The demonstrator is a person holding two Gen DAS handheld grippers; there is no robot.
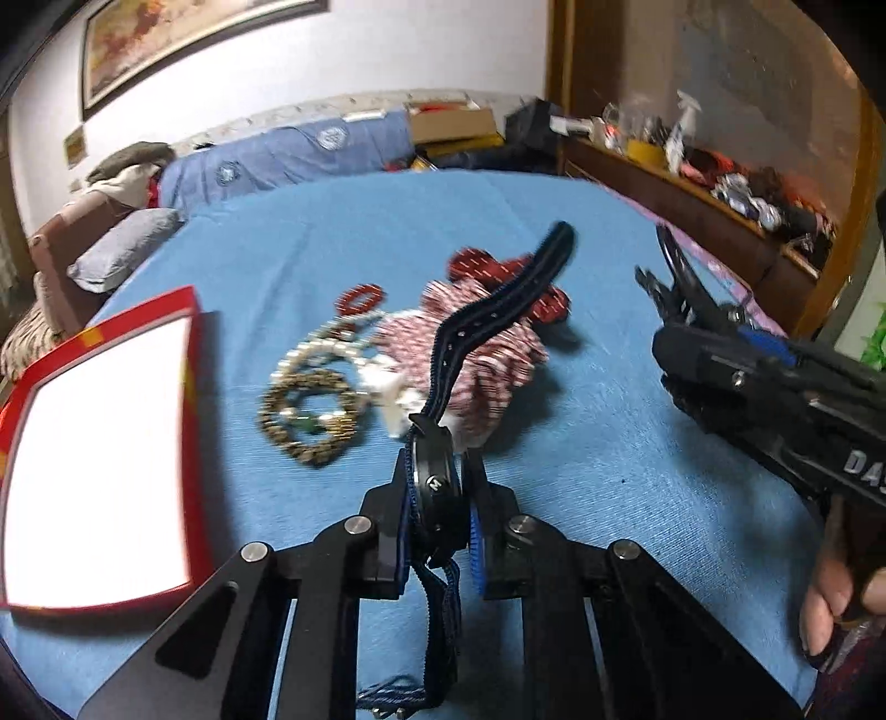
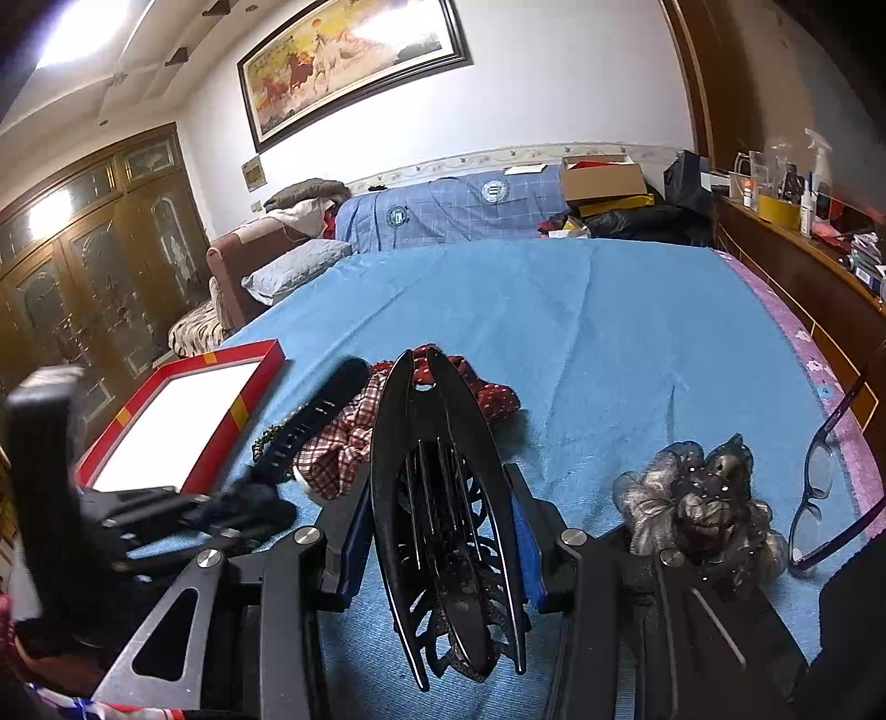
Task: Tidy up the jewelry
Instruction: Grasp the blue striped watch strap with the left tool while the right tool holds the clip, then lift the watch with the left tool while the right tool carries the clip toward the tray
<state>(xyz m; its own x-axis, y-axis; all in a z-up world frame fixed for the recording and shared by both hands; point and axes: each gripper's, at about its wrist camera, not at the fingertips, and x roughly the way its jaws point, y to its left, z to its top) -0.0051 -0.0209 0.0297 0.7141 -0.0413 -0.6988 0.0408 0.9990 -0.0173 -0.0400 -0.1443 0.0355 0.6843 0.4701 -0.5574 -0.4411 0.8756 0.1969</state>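
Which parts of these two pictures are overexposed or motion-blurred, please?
Left wrist view: the red tray has a white inside blown out to glare, and the beaded jewelry and the watch strap held in the left tool are smeared. Right wrist view: the ceiling light flares at the top left, the left tool is blurred, and the hair claw stays sharp.

Bright ceiling light [image 2: 83, 33] glares top left, the red box's white lining [image 1: 99, 459] blows out, edges bend, watch strap [image 1: 498, 310] perhaps motion-blurred.
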